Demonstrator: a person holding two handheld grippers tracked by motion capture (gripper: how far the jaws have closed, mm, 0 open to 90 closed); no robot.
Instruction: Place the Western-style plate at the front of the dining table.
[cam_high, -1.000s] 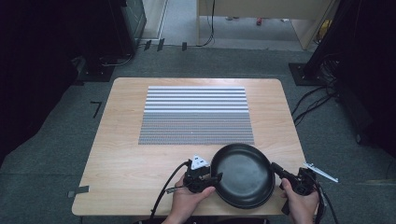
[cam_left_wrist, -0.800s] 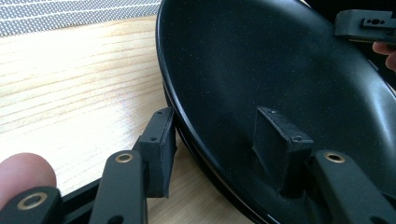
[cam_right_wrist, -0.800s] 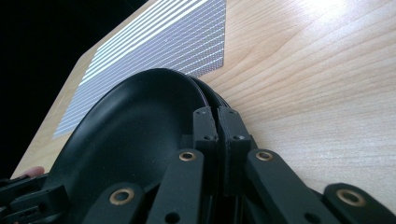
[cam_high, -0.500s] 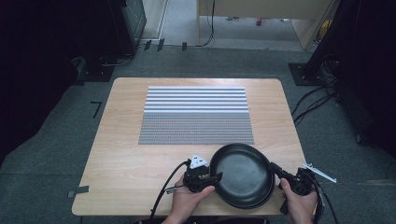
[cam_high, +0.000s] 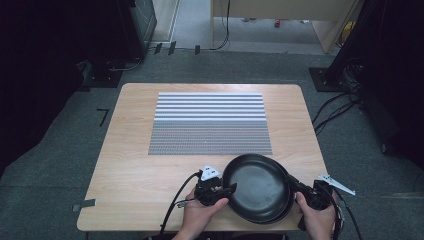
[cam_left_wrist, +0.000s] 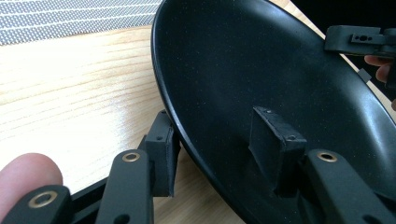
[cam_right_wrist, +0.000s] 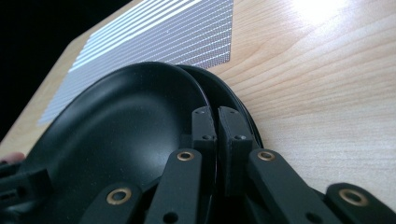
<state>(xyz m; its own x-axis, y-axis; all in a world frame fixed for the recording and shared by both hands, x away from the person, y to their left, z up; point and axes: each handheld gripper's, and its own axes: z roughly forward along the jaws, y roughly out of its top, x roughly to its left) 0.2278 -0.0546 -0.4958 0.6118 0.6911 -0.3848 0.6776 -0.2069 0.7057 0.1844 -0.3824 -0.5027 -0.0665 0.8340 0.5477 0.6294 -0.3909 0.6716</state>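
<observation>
- I have two black plates (cam_high: 257, 187) stacked at the near edge of the table (cam_high: 125, 185), just short of the striped mat (cam_high: 210, 122); in the right gripper view a second rim (cam_right_wrist: 233, 100) peeks out beside the top one.
- My right gripper (cam_right_wrist: 216, 126) has its jaws pinched together on the rim of the top plate (cam_right_wrist: 121, 135), one pad inside and one outside.
- My left gripper (cam_left_wrist: 219, 154) straddles the opposite rim with its jaws apart, not yet closed: one pad sits inside the bowl, the other under the lip.
- To do this well, I judge I should close the left jaws squarely on the top rim alone, not both.
- Then I lift both sides level and slowly, so the lower plate stays down and nothing slips off the table edge.
</observation>
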